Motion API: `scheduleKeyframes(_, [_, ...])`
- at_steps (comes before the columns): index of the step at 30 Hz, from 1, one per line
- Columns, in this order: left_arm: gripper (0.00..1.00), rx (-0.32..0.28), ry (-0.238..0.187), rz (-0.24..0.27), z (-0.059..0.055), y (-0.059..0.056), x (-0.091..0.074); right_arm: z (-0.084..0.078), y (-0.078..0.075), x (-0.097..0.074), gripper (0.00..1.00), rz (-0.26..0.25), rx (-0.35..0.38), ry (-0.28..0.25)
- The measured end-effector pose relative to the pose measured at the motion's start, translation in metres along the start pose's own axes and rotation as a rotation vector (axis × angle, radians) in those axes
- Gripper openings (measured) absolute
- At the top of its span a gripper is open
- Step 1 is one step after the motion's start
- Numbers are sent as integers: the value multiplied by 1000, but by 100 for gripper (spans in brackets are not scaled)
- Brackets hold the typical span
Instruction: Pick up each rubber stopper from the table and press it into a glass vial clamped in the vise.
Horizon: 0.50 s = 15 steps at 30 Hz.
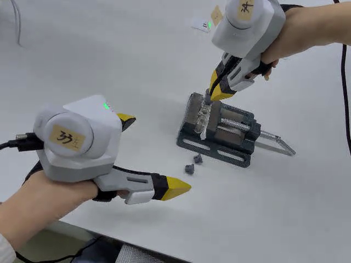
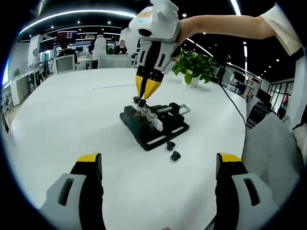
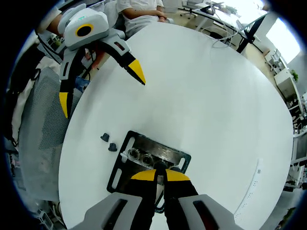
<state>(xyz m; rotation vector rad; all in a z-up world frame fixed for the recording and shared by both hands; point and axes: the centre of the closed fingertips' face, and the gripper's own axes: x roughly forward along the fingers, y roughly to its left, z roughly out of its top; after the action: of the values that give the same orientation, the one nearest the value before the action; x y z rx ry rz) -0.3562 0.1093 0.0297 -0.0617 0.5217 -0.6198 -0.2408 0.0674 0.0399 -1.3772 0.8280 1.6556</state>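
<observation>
Here I am in the pressing step: the right hand-held gripper stands over the black metal bench vise on the white round tabletop, its yellow-tipped jaws pointing down at the far end of the row of clear glass vials clamped between the vise faces. In the right gripper view the jaws are drawn almost together, leaving only a narrow slit. A small dark grey rubber stopper sits in that slit above a vial mouth. I judge the right hand-held gripper clenched on this stopper, though I cannot tell whether the stopper already touches the glass. The left hand-held gripper hovers on the near side, well apart from the vise, its jaws spread wide, grasping nothing and touching nothing. In the left gripper view its two yellow tips frame the vise from a distance. Two loose grey stoppers lie on the tabletop just beside the near edge of the vise, between it and the left hand-held gripper. The next move, in my judgement, calls for a straight push down along the vial's axis, with the jaws held upright so the stopper does not cock in the mouth, and then a release. After that the two loose grey stoppers are left to fetch, one at a time, for the open vials nearer in the row.
</observation>
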Motion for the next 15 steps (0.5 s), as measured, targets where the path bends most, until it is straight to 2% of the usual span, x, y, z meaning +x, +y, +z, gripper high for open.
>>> scheduleKeyframes(4, [98, -5, 3, 0, -3, 0, 0, -1, -5, 2, 0, -3, 2, -1])
scheduleKeyframes(15, [98, -12, 9, -5, -6, -1, 1, 1, 2, 5, 0, 13, 3, -2])
